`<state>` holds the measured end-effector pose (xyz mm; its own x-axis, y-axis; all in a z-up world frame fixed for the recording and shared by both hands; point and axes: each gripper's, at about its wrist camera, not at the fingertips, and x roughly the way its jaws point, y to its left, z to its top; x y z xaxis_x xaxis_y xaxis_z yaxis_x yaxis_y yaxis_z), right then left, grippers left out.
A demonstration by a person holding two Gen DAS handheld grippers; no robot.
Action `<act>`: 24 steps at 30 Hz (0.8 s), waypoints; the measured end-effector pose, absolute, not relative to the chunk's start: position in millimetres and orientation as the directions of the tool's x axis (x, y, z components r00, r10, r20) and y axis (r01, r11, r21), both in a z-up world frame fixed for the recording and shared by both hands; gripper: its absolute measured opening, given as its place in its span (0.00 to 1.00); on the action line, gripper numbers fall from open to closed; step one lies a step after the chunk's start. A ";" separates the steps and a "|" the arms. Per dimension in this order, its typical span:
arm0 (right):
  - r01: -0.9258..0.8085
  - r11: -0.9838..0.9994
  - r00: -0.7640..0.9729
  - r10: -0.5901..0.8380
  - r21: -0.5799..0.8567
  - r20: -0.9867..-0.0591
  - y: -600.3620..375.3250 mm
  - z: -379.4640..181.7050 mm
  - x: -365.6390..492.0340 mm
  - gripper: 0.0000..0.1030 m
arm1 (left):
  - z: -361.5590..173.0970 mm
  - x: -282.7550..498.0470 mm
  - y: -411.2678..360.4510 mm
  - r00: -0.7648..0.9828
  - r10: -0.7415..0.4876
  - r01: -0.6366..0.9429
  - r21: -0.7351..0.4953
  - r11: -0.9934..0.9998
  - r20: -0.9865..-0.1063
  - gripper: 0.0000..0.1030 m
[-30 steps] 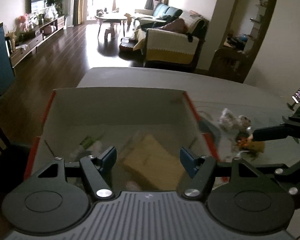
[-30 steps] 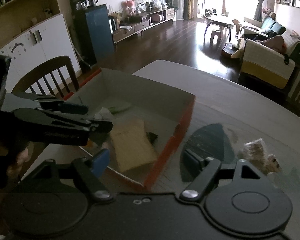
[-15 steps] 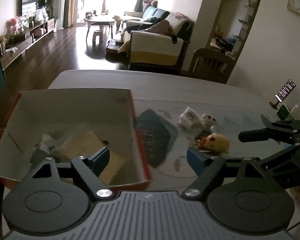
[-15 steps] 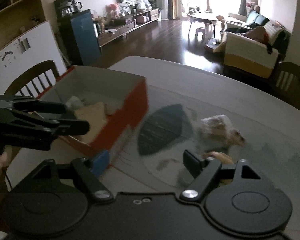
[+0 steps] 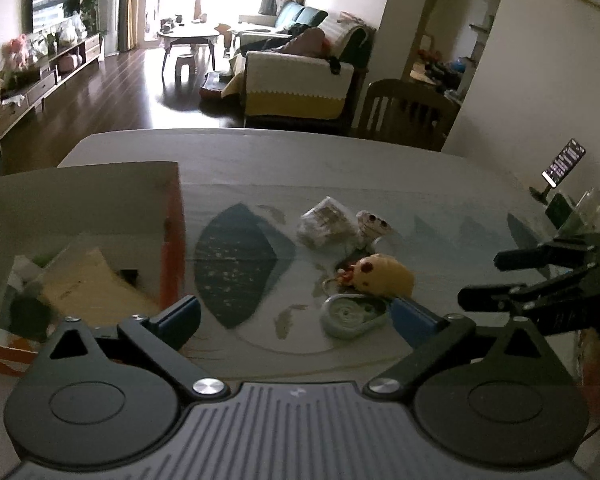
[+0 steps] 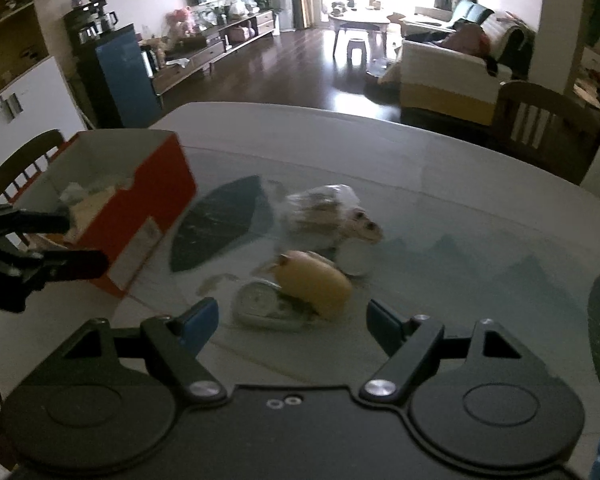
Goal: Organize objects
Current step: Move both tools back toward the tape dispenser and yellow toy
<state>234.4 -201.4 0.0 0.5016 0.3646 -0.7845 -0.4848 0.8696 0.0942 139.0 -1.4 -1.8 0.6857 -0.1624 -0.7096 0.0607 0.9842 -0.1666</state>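
Several items already lie inside the orange cardboard box (image 5: 171,236), a tan flat packet (image 5: 88,284) among them, so the sorting looks partly done. Left of the work are four small things clustered on the table (image 5: 340,160) just right of the box: a clear-wrapped brown bundle (image 5: 326,222), a yellow plush toy (image 5: 382,274) with a red spot, a pale toy with googly eyes (image 5: 374,222), and a round whitish-green case (image 5: 350,316) touching the plush. Both the left gripper (image 5: 296,318) and the right gripper (image 6: 290,318) hang above the table with jaws spread wide, holding nothing, aimed at that cluster.
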 end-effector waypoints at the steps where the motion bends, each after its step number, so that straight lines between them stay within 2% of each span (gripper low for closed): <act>1: -0.482 0.871 0.503 0.360 0.091 -0.786 -206.6 -1.9 236.2 0.79 | -3.8 140.1 -7.2 0.684 -0.163 0.065 -0.163 0.985 -0.711 1.00; 7: -0.473 0.878 0.496 0.339 0.078 -0.799 -229.3 -14.5 252.1 0.79 | -20.9 147.5 -42.6 0.676 -0.155 0.100 -0.119 0.988 -0.720 1.00; 11: -0.473 0.877 0.477 0.336 0.084 -0.812 -234.9 -24.8 262.6 0.79 | -37.7 157.1 -59.5 0.628 -0.191 0.133 -0.137 0.982 -0.754 1.00; 14: -0.481 0.873 0.462 0.335 0.085 -0.821 -231.7 -33.1 270.1 0.79 | -50.9 164.0 -68.9 0.613 -0.173 0.138 -0.110 0.984 -0.771 1.00; 24: -0.543 0.836 0.404 0.338 0.074 -0.850 -208.9 -57.2 296.2 0.79 | -95.0 188.2 -76.6 0.575 -0.187 0.165 -0.110 0.980 -0.797 1.00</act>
